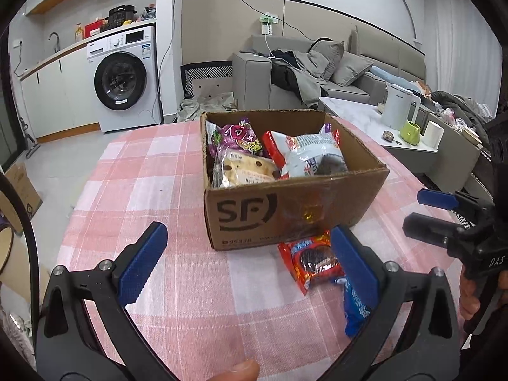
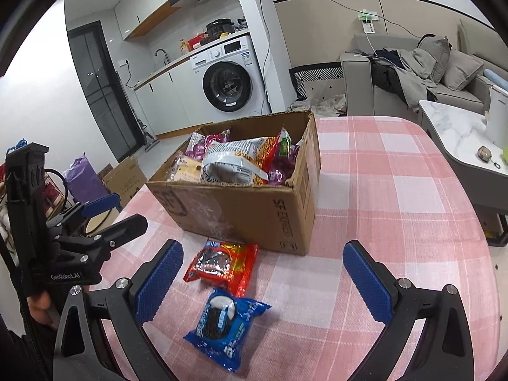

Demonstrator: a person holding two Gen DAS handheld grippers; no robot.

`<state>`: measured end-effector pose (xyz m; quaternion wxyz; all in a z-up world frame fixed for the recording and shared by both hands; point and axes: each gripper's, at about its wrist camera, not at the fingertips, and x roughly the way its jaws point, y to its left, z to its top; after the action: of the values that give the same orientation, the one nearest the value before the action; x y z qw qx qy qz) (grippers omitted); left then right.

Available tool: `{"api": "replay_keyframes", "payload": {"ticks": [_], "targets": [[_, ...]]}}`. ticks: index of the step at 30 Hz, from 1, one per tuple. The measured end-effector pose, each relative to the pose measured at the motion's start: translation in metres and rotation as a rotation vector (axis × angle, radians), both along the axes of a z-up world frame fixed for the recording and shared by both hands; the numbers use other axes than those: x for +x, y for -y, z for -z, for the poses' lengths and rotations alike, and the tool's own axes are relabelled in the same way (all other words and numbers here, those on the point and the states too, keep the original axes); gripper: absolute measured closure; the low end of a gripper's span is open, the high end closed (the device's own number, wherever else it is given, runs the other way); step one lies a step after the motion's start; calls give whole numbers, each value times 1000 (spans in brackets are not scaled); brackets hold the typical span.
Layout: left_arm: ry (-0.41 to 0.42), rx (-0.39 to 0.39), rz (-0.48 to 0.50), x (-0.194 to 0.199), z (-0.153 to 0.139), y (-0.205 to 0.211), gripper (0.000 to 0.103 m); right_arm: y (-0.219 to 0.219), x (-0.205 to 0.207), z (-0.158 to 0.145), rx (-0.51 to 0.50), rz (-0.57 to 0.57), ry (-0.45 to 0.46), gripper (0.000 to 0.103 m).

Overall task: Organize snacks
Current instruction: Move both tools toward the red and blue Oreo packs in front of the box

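1. Two snack packets lie loose on the pink checked tablecloth [image 2: 397, 190], both in front of the cardboard box [image 2: 254, 209]. The right wrist view shows them whole: a blue cookie packet [image 2: 227, 328] nearest, between the right gripper [image 2: 265, 277] fingers' line and closer to its left finger, and a red cookie packet [image 2: 222, 265] just beyond it, touching or almost touching the box's front wall.
2. The left wrist view hides much of this. There the left gripper [image 1: 250, 260] has its right finger lying across the blue cookie packet [image 1: 357, 304], so only a strip shows, while the red cookie packet [image 1: 312, 262] sits just left of that finger.
3. Both grippers stand with fingers wide apart, holding nothing. Each appears in the other's view: the right gripper [image 1: 428, 209] at the left view's far right, the left gripper [image 2: 108, 211] at the right view's left edge.
4. Beyond the packets, the cardboard box [image 1: 285, 209] is open-topped and already crowded with bags: a purple bag [image 1: 238, 138], a bread packet [image 1: 247, 170] and a white and red bag [image 1: 309, 154] in the left view.
5. Open cloth lies to the right of the right gripper and left of the left gripper; the table's near-left edge curves away close beside the left gripper.
6. Farther off stand a washing machine [image 1: 123, 79], a grey sofa [image 1: 317, 70] and a low marble table [image 1: 365, 120] with a white kettle [image 1: 398, 108].
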<state>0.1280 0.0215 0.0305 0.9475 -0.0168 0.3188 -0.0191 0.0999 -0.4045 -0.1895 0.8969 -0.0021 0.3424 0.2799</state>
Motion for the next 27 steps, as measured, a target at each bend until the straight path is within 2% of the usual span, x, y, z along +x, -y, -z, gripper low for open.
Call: {"api": "replay_keyframes", "payload": {"ticks": [7, 19, 27], "targets": [[11, -4, -2, -16, 0, 2, 1, 2, -10, 8, -17, -2, -15, 0], [6, 10, -18, -20, 2, 1, 1, -5, -17, 32, -67, -25, -85, 0], [-18, 10, -20, -14, 9, 2, 0, -27, -16, 56, -172, -46, -132, 0]]}}
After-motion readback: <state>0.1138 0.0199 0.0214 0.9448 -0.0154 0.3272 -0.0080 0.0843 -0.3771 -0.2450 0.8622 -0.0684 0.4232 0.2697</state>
